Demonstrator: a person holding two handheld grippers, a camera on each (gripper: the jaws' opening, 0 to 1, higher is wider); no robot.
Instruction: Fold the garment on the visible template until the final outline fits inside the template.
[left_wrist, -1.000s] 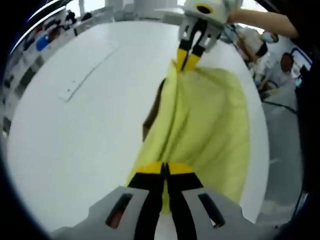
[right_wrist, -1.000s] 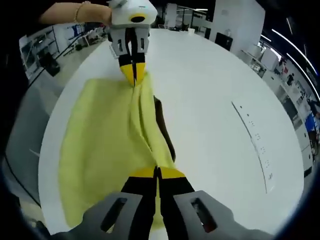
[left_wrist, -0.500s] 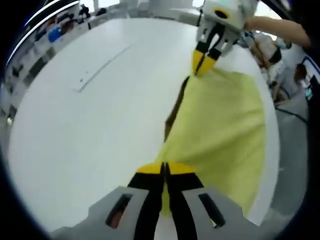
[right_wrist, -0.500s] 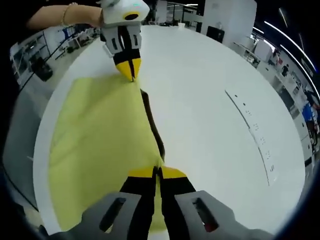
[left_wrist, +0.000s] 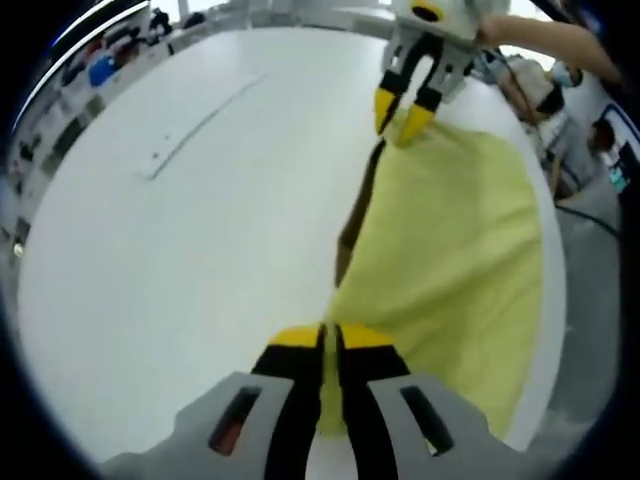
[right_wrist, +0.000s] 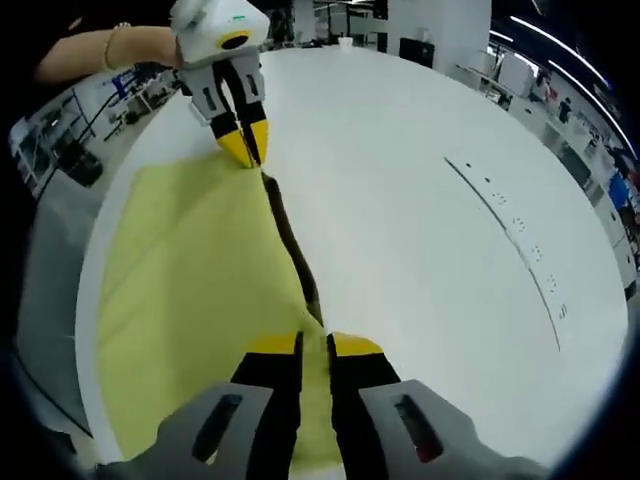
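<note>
A yellow garment (left_wrist: 450, 250) (right_wrist: 190, 260) lies spread flat on the round white table (left_wrist: 180, 250) (right_wrist: 420, 250). A dark brown strip (left_wrist: 355, 215) (right_wrist: 290, 240) shows along its inner edge. My left gripper (left_wrist: 328, 340) (right_wrist: 248, 148) is shut on one end of that edge. At the other end, my right gripper (right_wrist: 314, 345) (left_wrist: 400, 115) stands open, its fingertips either side of the cloth's corner. A thin marked template line (left_wrist: 200, 125) (right_wrist: 510, 225) crosses the table well away from the garment.
The garment's outer side lies close to the table's rim (left_wrist: 552, 300) (right_wrist: 85, 290). A person's forearm (left_wrist: 540, 40) (right_wrist: 100, 45) holds each far gripper. Other people (left_wrist: 530, 85) and shelving stand beyond the table.
The right gripper has opened and let go of the garment's corner. The bunched cloth has been stretched out and laid flat. The left gripper stays shut.
</note>
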